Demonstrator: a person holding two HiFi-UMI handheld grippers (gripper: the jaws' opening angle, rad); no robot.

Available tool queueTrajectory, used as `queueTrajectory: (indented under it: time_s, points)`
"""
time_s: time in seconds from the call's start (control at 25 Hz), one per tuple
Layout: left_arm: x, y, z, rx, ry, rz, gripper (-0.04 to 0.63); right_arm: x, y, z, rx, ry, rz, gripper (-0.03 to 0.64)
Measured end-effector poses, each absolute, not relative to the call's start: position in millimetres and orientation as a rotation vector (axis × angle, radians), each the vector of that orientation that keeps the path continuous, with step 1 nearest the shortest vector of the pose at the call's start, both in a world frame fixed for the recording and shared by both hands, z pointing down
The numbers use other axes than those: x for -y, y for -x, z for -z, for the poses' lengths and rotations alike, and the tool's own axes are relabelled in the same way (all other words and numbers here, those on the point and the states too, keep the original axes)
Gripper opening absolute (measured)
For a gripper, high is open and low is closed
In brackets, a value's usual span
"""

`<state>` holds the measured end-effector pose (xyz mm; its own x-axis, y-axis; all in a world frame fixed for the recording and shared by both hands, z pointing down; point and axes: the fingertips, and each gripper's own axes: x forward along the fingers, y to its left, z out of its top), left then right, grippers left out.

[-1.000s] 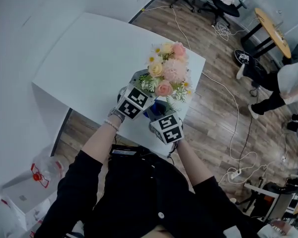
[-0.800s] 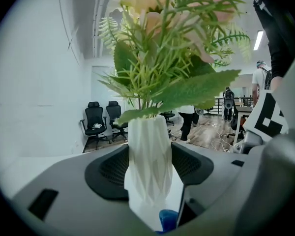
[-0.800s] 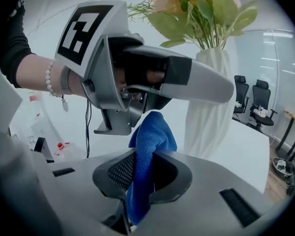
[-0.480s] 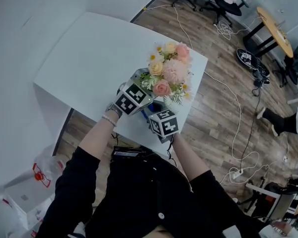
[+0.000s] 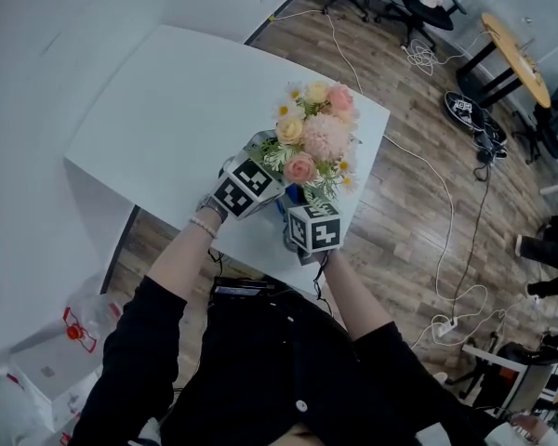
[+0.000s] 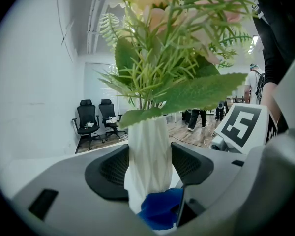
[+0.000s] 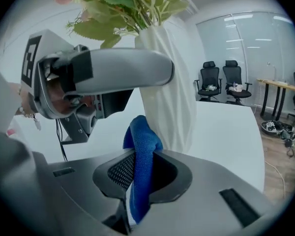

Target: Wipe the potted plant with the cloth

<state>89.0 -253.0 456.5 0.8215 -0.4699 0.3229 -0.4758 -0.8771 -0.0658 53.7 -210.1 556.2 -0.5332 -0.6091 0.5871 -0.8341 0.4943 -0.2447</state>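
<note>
The potted plant [image 5: 314,137], a bunch of pink and yellow flowers in a white ribbed vase [image 6: 148,156], stands near the white table's [image 5: 177,100] front right corner. My left gripper [image 5: 275,186] is shut on the vase, whose sides meet both pads [image 6: 113,168]. My right gripper [image 5: 298,204] is shut on a blue cloth [image 7: 141,151], which stands up between its jaws. The cloth's tip lies against the foot of the vase [image 7: 169,97]. The left gripper view shows the cloth [image 6: 161,211] low in front of the vase. The flowers hide both sets of fingertips in the head view.
The table edge runs close under both grippers, with wooden floor beyond it. Cables [image 5: 437,212] trail across that floor. Black office chairs [image 5: 418,3] and a round wooden table [image 5: 511,54] stand at the back right. White plastic bags [image 5: 65,342] lie at the lower left.
My right gripper has rolled and edged in toward the vase, its marker cube now nearer the flowers. The left gripper has kept still. A person at the right edge has walked almost out of view.
</note>
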Motion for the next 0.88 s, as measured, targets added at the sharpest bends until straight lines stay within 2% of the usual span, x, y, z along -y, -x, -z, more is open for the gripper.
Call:
queueTrajectory:
  time_s: [0.52, 0.88]
  points:
    - [258, -86, -447, 0.756, -2.976, -0.531, 0.282, 216, -52, -496, 2.469, -1.283, -0.618, 0.084]
    - [256, -82, -452, 0.755, -2.967, -0.538, 0.282, 217, -45, -515, 2.436, -1.214, -0.594, 0.084]
